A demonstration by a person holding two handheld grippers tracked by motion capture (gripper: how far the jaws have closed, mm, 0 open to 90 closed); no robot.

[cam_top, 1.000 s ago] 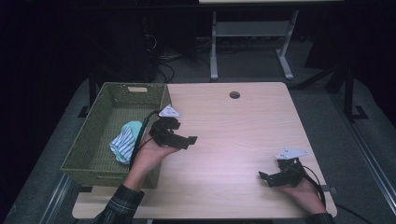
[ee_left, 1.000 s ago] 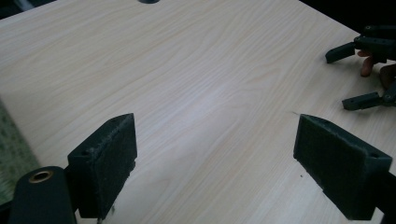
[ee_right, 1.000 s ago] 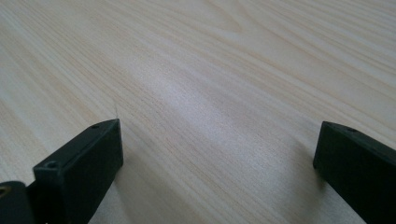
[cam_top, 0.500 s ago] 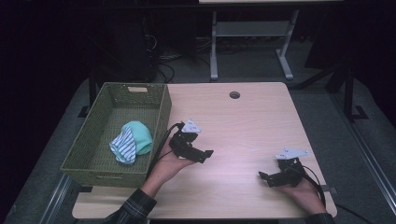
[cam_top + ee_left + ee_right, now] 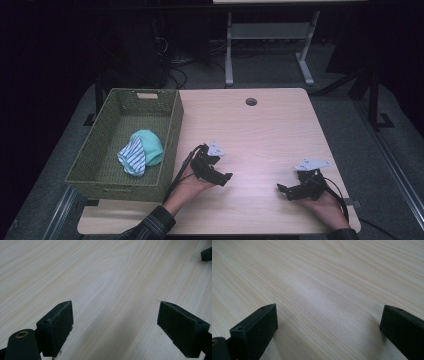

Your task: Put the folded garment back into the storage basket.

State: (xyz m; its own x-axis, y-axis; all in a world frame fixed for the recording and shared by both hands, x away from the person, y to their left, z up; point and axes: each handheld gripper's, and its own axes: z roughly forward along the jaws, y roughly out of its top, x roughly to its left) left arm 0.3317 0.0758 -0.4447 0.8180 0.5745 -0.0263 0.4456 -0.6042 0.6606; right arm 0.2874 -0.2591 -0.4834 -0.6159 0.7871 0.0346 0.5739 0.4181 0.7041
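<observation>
A green woven basket (image 5: pixel 170 131) stands at the table's left and holds a teal cloth (image 5: pixel 150 144) and a blue-and-white striped cloth (image 5: pixel 131 156). My left gripper (image 5: pixel 224 178) rests low over the wooden table (image 5: pixel 260 130), just right of the basket; its jaws stand wide apart with bare wood between them (image 5: pixel 115 320). My right gripper (image 5: pixel 283 190) lies near the front right of the table, also open, with nothing between its jaws (image 5: pixel 329 322). A corner of the right gripper's jaw (image 5: pixel 207 253) shows at the far right of the left gripper view.
A round cable hole (image 5: pixel 251 101) sits near the table's far edge. Beyond the table stand a white metal frame (image 5: pixel 270 35) and cables (image 5: pixel 185 70) on the dark floor. The person's sleeve (image 5: pixel 150 227) enters at the bottom left.
My left gripper has moved from over the basket's right edge rightward and toward the front, down onto the table. The two cloths lie uncovered in the basket. My right gripper has stayed put.
</observation>
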